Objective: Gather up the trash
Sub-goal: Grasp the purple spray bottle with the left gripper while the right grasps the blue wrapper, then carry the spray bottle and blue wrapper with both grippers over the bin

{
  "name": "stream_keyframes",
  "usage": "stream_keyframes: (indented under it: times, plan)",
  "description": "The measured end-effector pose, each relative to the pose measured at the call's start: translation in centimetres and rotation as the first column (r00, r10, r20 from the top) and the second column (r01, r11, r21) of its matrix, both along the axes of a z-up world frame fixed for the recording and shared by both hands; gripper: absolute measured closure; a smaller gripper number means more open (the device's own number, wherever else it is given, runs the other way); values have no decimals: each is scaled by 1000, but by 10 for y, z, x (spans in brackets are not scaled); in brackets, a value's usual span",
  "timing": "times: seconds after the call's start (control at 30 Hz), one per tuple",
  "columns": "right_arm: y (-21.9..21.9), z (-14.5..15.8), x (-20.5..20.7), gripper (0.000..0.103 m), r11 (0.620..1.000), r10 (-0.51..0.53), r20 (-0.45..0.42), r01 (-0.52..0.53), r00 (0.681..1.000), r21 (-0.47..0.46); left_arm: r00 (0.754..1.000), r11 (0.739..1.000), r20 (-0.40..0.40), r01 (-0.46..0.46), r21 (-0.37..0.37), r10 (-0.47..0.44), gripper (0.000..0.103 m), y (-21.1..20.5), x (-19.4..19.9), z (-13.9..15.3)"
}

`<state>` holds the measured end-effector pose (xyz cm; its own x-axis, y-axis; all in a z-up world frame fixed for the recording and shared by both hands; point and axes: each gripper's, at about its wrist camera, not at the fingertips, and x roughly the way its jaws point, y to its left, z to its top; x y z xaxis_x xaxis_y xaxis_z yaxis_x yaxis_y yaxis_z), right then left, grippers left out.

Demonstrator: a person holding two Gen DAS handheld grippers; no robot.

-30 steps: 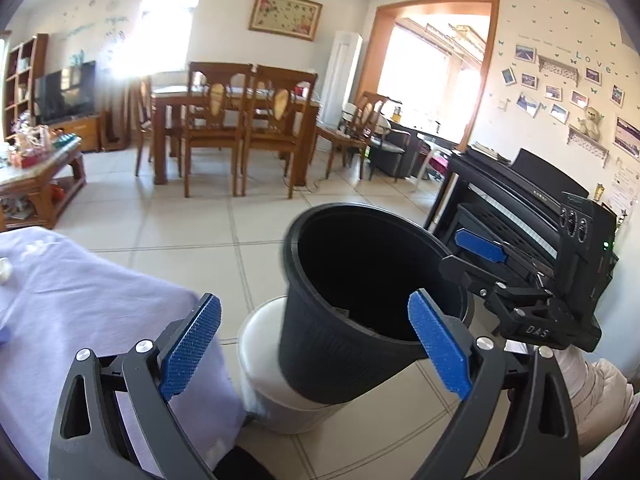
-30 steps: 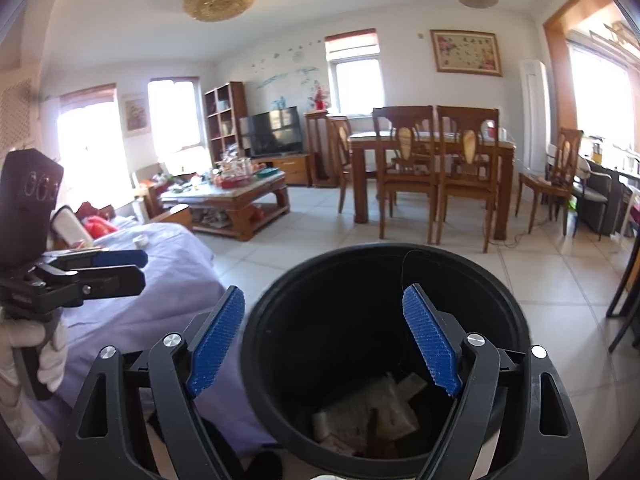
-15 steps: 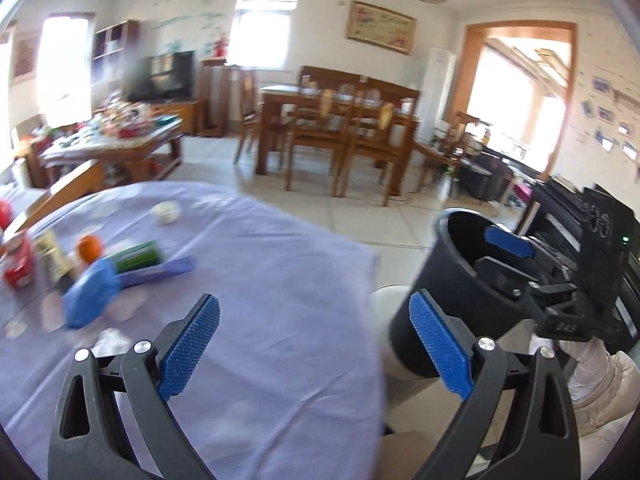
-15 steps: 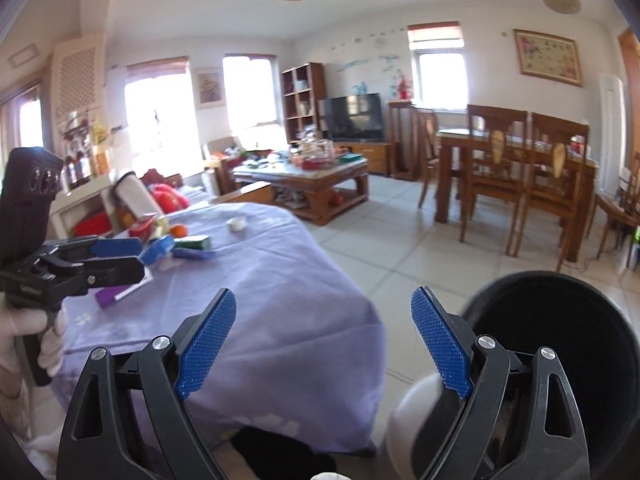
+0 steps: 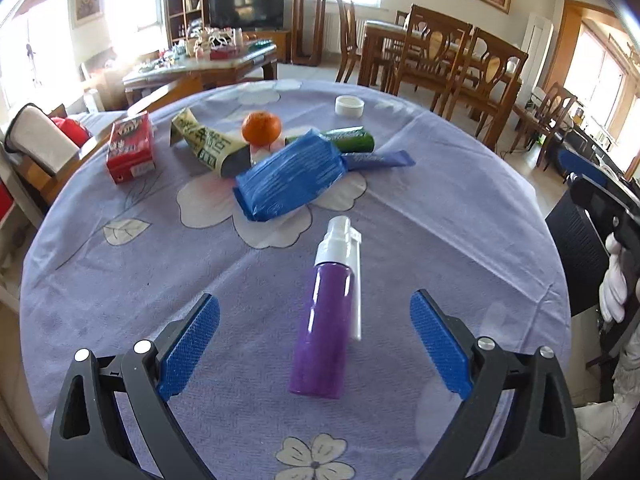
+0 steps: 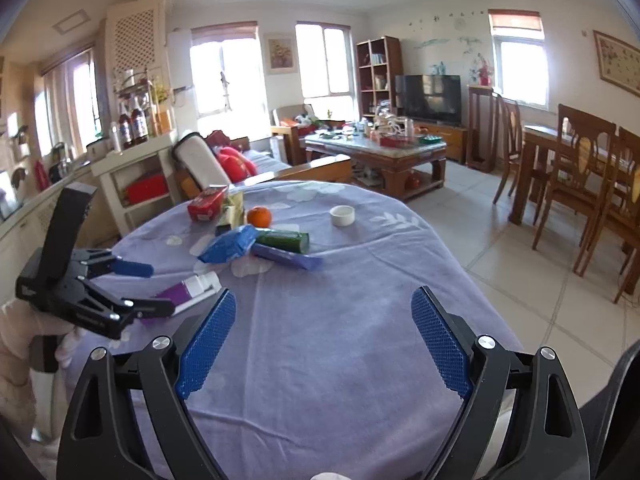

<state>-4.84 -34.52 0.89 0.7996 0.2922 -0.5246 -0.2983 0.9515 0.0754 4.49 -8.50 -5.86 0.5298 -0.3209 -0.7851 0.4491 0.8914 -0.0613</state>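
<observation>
Left gripper: black frame with two blue ribbed pads [image 5: 314,344], jaws wide and empty, tilted down over the table.
Right gripper: same build [image 6: 323,344], jaws wide, nothing between them, above bare cloth.
Tablecloth: soft lilac fabric with white flower prints [image 5: 460,216], creased, draped over a round table.
Spray bottle: one purple plastic cylinder with a white pump head [image 5: 326,312], lying flat between the left gripper's pads, touching neither.
Blue wrapper: one crinkled blue plastic packet [image 5: 290,174], beyond the bottle.
Purple stick pack: one flat foil sachet [image 5: 380,159], just behind the blue wrapper.
Green tube: one glossy dark green cylinder [image 5: 352,140], lying down.
Pale green pouch: one flattened printed packet [image 5: 206,142].
Orange: one round fruit [image 5: 261,128].
Red carton: one small printed box [image 5: 132,146], far left.
White cap: one shallow round lid [image 5: 349,105], farthest.
</observation>
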Motion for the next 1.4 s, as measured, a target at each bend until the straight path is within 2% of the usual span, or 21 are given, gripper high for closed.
stream_keyframes:
  times: [0.07,0.1,0.13,0.2,0.23,0.33,0.43,0.7,0.83,0.87,0.97,1.13,1.23,1.33,1.4]
  plan:
    - [17,1,17,15,999,49,-30,-49,998,2,1000,1000,-15,20,-6,-20,10,2,3,-4]
    - [23,2,25,15,998,65,-43,-65,997,-1,999,1000,-15,30,-5,-30,16,4,3,-6]
    - [30,2,32,15,997,78,-60,-79,995,-6,999,999,-26,40,0,-40,26,4,3,-8]
    - [46,1,49,15,994,104,-101,-106,989,-12,997,999,-53,54,4,-54,36,3,5,-11]
    - [53,0,57,15,993,117,-123,-119,986,-11,997,998,-49,58,4,-58,47,2,2,-13]
    - [73,-3,78,15,988,149,-173,-151,974,-4,998,999,-45,50,2,-50,63,9,2,-14]
    - [93,-4,98,15,981,189,-206,-192,960,4,998,999,-55,38,-33,-39,72,18,4,-15]
    - [130,-23,141,15,973,222,-304,-228,927,14,999,996,-41,-10,-93,6,73,49,5,-13]
    - [138,-36,156,19,976,210,-349,-218,913,15,999,993,-19,-29,-111,27,77,61,4,-4]
    - [139,-39,160,26,977,204,-360,-212,910,18,999,992,-15,-33,-119,31,77,65,4,-2]
    - [145,-46,166,39,979,191,-373,-204,908,5,999,991,-15,-45,-129,43,77,71,7,-1]
    - [150,-48,171,59,976,206,-375,-215,904,18,998,991,-57,-42,-123,35,77,73,15,-8]
    - [154,-47,168,66,974,211,-361,-225,908,4,997,992,-74,-42,-120,33,76,72,17,-11]
    - [155,-44,162,81,974,210,-341,-226,916,-8,998,995,-64,-34,-91,28,74,67,20,-11]
    - [153,-41,157,83,977,201,-319,-215,926,-9,998,996,-60,-27,-83,22,76,64,22,-12]
